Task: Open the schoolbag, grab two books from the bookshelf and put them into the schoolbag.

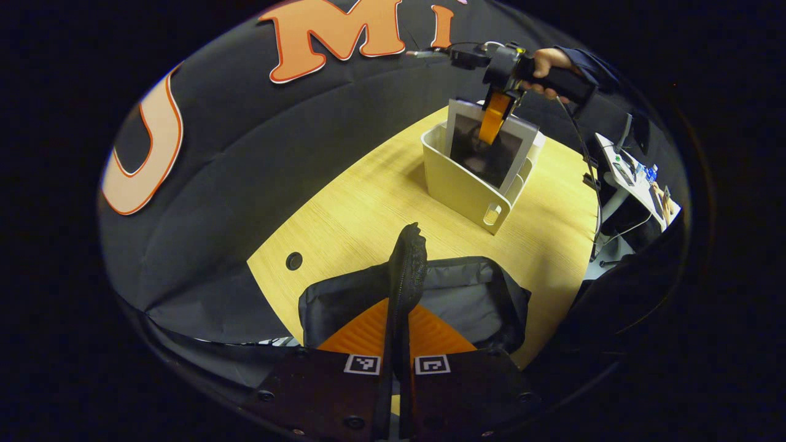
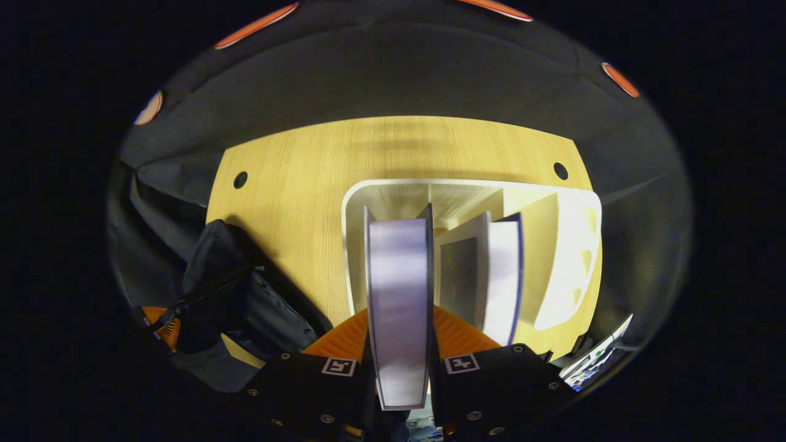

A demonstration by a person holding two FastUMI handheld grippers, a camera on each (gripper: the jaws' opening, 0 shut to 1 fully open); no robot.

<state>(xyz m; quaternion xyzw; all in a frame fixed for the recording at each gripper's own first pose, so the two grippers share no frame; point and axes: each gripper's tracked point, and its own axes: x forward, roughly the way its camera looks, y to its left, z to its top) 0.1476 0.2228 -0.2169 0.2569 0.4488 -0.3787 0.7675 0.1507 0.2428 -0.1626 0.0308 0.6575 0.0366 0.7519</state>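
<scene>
The black schoolbag (image 1: pixel 466 294) lies on the wooden table (image 1: pixel 362 209) close in front of me. My left gripper (image 1: pixel 400 322) is shut on its raised zippered flap (image 1: pixel 408 258), holding that edge upright. Farther back stands the white bookshelf box (image 1: pixel 466 184). In it is a dark-covered book (image 1: pixel 491 156), gripped at its top by my right gripper (image 1: pixel 493 120), which a hand (image 1: pixel 546 61) holds. In the right gripper view, the right gripper (image 2: pixel 400 322) is shut on that book (image 2: pixel 399 288), seen edge-on. A second book (image 2: pixel 500 276) stands in the neighbouring slot of the box (image 2: pixel 353 245). The schoolbag (image 2: pixel 245 301) sits left of it.
Round cable holes (image 1: pixel 294 261) (image 2: pixel 560 170) pierce the tabletop. A small side desk (image 1: pixel 632 172) with clutter stands beyond the table's right edge. The black cloth wall (image 1: pixel 233 153) closes the far side. Bare wood lies between bag and box.
</scene>
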